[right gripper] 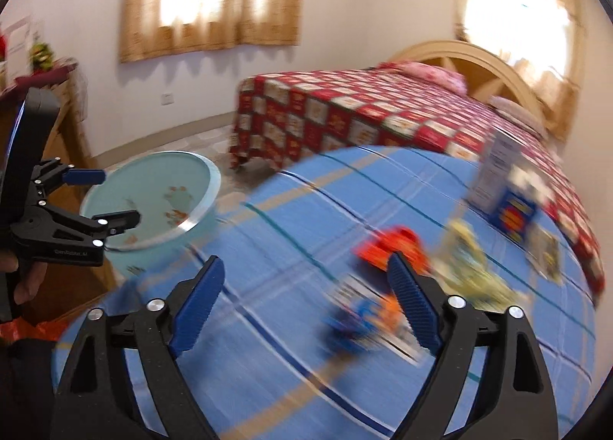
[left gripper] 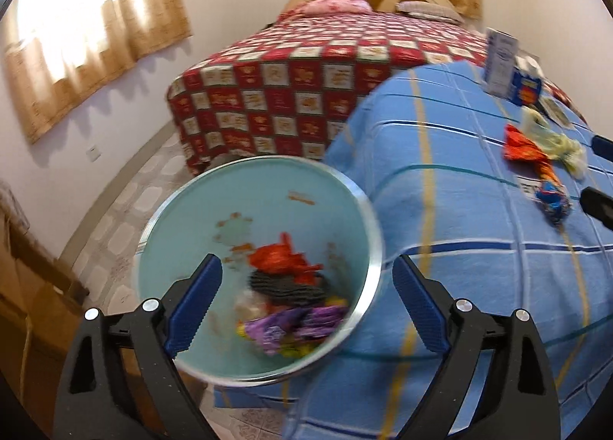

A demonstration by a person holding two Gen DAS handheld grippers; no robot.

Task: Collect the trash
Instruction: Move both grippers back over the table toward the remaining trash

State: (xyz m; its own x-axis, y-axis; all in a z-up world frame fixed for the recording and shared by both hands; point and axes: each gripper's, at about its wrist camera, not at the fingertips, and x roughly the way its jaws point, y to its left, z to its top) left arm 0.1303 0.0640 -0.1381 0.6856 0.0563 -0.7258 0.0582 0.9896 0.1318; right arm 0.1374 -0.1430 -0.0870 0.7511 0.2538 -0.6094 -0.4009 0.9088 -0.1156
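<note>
Both grippers gape w/ nothing held: left gripper [left gripper: 306, 286] over bin [left gripper: 373, 248] holding wrappers, right gripper [right gripper: 306, 286] aimed at orange wrapper [right gripper: 394, 242] on blue cloth [right gripper: 306, 210], prob next pick

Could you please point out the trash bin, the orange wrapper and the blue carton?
trash bin [left gripper: 268, 191]: left wrist view, inner wall.
orange wrapper [left gripper: 519, 145]: left wrist view, its middle.
blue carton [right gripper: 515, 212]: right wrist view, front face.
</note>
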